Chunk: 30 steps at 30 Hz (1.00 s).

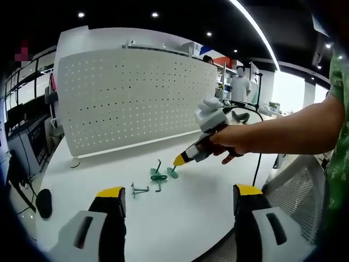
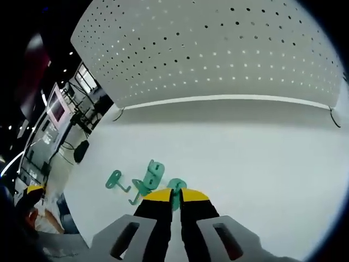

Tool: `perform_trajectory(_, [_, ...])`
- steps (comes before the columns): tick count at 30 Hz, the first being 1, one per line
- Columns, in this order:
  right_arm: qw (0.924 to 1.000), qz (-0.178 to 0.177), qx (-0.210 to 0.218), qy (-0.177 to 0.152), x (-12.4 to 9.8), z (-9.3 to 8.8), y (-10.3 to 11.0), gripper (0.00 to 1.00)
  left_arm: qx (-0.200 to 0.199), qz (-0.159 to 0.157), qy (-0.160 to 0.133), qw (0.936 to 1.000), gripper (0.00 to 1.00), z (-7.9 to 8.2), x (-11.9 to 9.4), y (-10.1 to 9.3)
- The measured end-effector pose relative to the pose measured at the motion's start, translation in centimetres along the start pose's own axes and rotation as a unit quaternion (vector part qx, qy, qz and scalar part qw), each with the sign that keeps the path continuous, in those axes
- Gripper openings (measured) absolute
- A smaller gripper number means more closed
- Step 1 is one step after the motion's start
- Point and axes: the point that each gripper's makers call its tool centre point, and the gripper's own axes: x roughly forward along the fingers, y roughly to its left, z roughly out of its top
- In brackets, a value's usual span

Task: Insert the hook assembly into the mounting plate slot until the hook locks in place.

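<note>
Right gripper point(image 2: 173, 196), yellow-tipped, jaws nearly together, pinched on a small green plastic hook piece point(image 2: 175, 192) at the white tabletop point(image 2: 262, 158), likely to lift it toward the white perforated pegboard panel point(image 2: 218, 49) standing behind. Left gripper point(image 1: 180, 197) hangs back, jaws wide apart, empty, keeping the scene in view. Other parts lie loose on the table: green hook with flat plate point(image 2: 154, 172), round-based green hook point(image 2: 114, 179), grey wire hook point(image 1: 138, 190).
</note>
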Motion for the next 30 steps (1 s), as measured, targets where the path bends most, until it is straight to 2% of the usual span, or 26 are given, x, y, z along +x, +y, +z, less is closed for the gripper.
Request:
perform_trajectory(13, [1.0000, 0.000, -0.002, -0.007, -0.3, 0.0, -0.3, 0.02, 0.001, -0.001, 0.003, 1.0000, 0.83, -0.1, 0.1, 0.0])
perform_trajectory(30, [0.9989, 0.008, -0.018, -0.042, -2.2, 1.6, 0.4, 0.02, 0.005, -0.005, 0.006, 1.0000, 0.82, -0.2, 0.1, -0.3])
